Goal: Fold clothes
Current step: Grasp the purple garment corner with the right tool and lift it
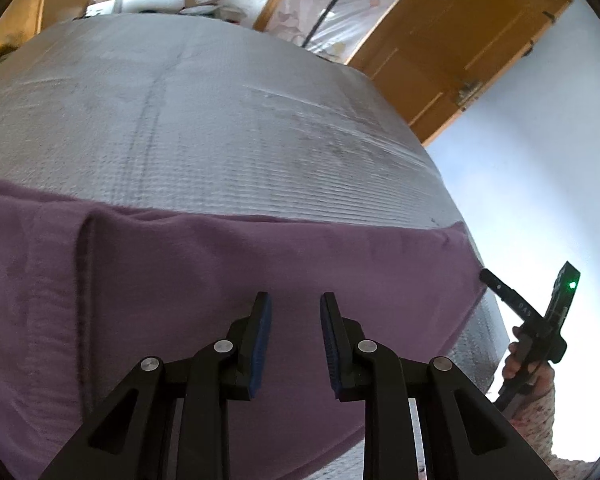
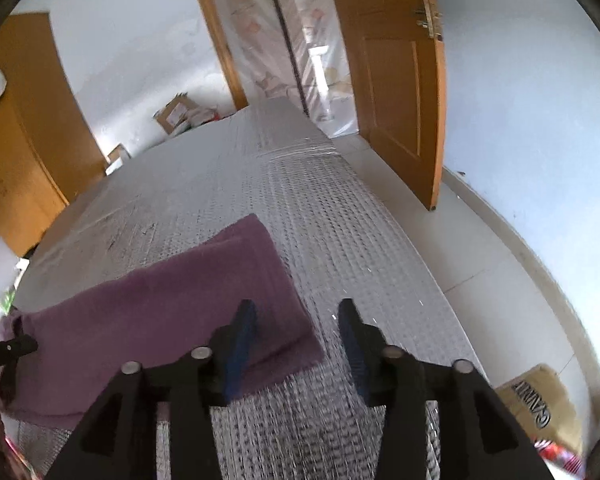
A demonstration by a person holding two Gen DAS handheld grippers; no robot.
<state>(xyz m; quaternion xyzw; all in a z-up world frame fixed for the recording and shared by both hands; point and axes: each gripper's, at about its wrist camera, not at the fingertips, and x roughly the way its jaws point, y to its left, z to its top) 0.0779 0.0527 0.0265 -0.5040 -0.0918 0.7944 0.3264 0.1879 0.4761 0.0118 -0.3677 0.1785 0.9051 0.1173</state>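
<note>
My left gripper hovers over the folded purple fleece garment, fingers spread and empty. My right gripper angles down at its corner above the silver quilted tabletop, fingers spread wide, holding nothing.

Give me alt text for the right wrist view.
The open right tongs hover above the near corner of a folded purple garment lying on a silver textured table. Behind stand an open wooden door and a cardboard box on the floor.

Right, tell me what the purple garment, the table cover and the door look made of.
Purple garment: soft fleece or brushed knit, judging by its matte, fuzzy nap.
Table cover: probably embossed foil or plastic sheet, silvery with a shiny grid.
Door: seemingly wood, glossy orange-brown panels.
</note>
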